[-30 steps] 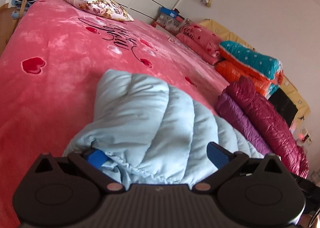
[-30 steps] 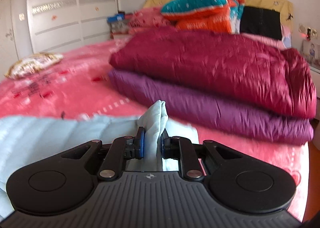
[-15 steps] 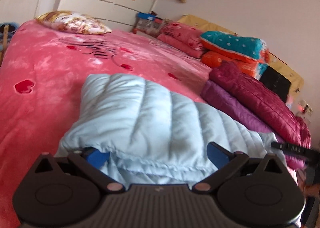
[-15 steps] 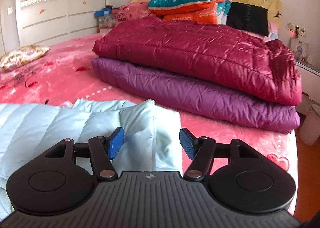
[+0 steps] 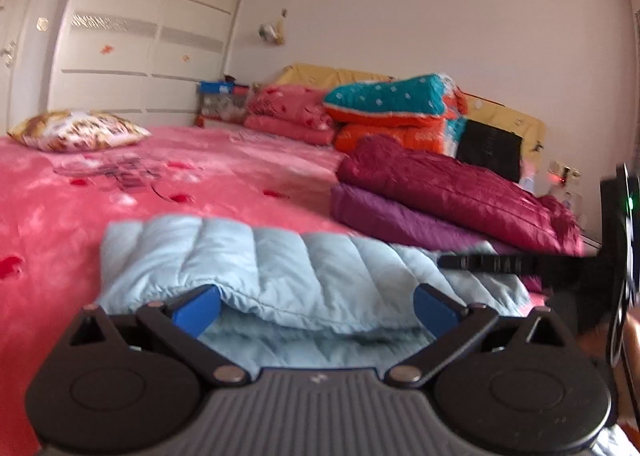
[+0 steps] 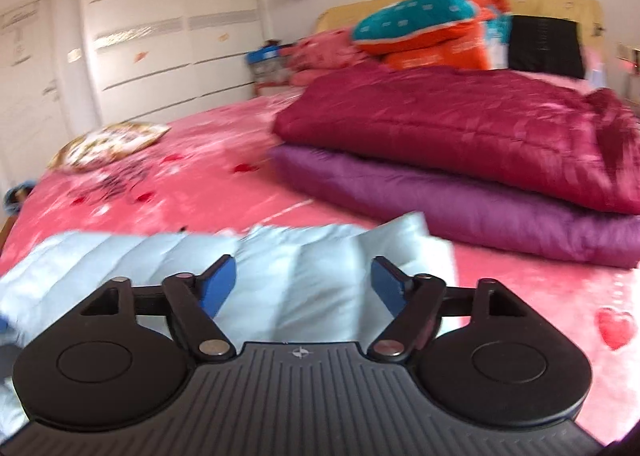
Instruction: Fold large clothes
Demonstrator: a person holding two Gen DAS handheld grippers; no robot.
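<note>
A light blue quilted down jacket [image 5: 280, 268] lies folded on the pink bedspread [image 5: 160, 183]. My left gripper [image 5: 316, 306] is open, its blue pads either side of the jacket's near folded edge, holding nothing. The jacket also shows in the right wrist view [image 6: 304, 276]. My right gripper [image 6: 304, 286] is open just above the jacket's right end and holds nothing. The right gripper's side shows as a black shape at the right of the left wrist view [image 5: 520, 264].
A folded maroon jacket [image 6: 460, 115] lies on a folded purple jacket [image 6: 460, 199] to the right of the blue one. Folded quilts [image 5: 392, 115] and a yellow headboard [image 5: 504, 115] stand behind. A patterned pillow [image 5: 80, 129] lies far left. White wardrobe doors [image 5: 152, 35] fill the back.
My right gripper has opened and let go of the blue jacket's edge, then drawn back. Both grippers have dropped lower. The jacket now lies flat and folded.
</note>
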